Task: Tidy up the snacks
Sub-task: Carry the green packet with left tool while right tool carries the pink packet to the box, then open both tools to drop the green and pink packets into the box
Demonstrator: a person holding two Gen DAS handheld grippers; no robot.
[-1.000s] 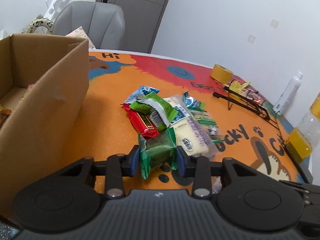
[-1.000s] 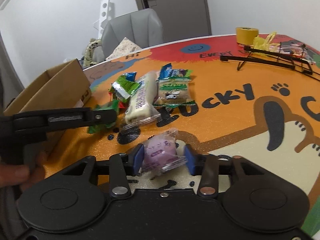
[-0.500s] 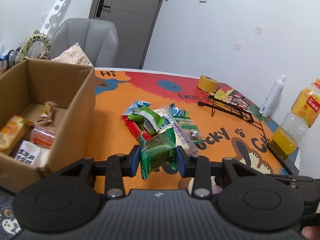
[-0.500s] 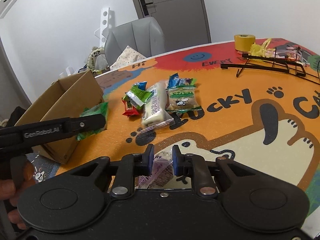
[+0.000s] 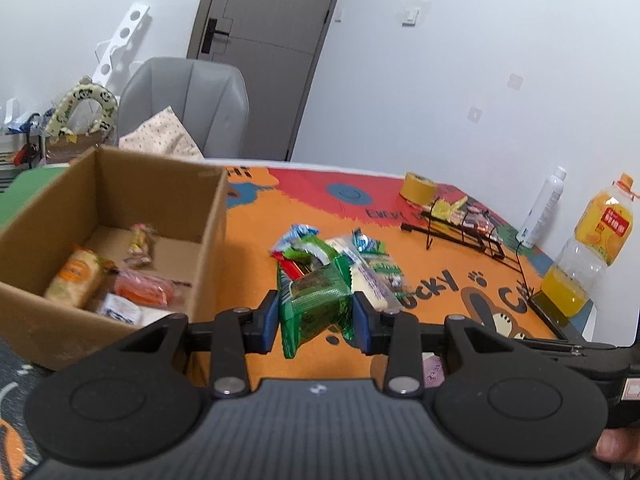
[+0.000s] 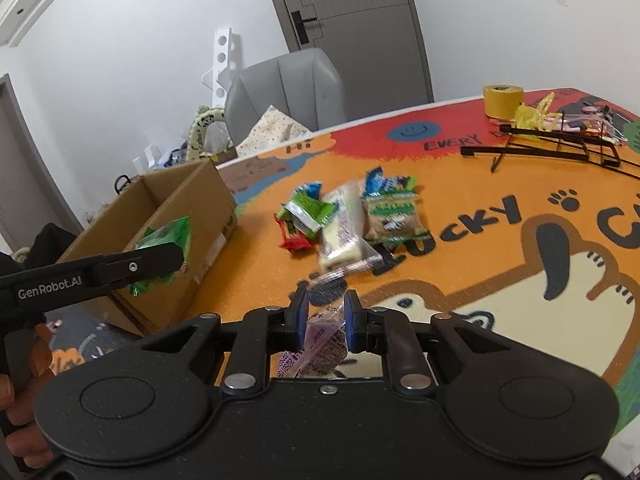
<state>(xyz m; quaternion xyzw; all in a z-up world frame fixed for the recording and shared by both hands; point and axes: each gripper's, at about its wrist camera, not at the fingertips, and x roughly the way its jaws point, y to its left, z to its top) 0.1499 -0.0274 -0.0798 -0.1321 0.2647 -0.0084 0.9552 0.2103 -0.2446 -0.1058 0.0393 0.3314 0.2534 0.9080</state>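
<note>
A: Left gripper [image 5: 315,316] state? Log it first.

B: Both blue pads clamped on a green crinkled plastic snack packet [image 5: 314,307], held in the air. In the right wrist view that packet [image 6: 164,254] hangs off the tabletop, at the near right corner of the open brown cardboard box [image 6: 188,216].

A: Right gripper [image 6: 323,320]?

B: Pads pinched on a small purple-and-clear wrapped snack [image 6: 322,344], lifted above the cartoon-print orange table mat [image 6: 460,256].

A: Box contents?

B: Left wrist view shows the box [image 5: 120,196] holding an orange-label bread pack [image 5: 74,278], a small candy-like wrapped piece [image 5: 140,246], a red-orange packet [image 5: 146,292] and a white packet [image 5: 120,310]. Labels too blurred to read.

A: Loose snacks left on the mat?

B: One pile [image 6: 348,216] near the mat's middle: a red bar, a green-and-white wrapper, a long pale bar in clear film, a green-framed biscuit pack and blue-topped sachets, overlapping each other.

A: Surroundings?

B: Toward the far right edge, a black wire rack [image 5: 464,234] with a yellow tape roll [image 5: 418,188] just behind it. At the right edge, a white spray bottle [image 5: 542,210] and an orange juice bottle [image 5: 588,252]. A grey chair [image 5: 188,104] stands behind the far edge.
</note>
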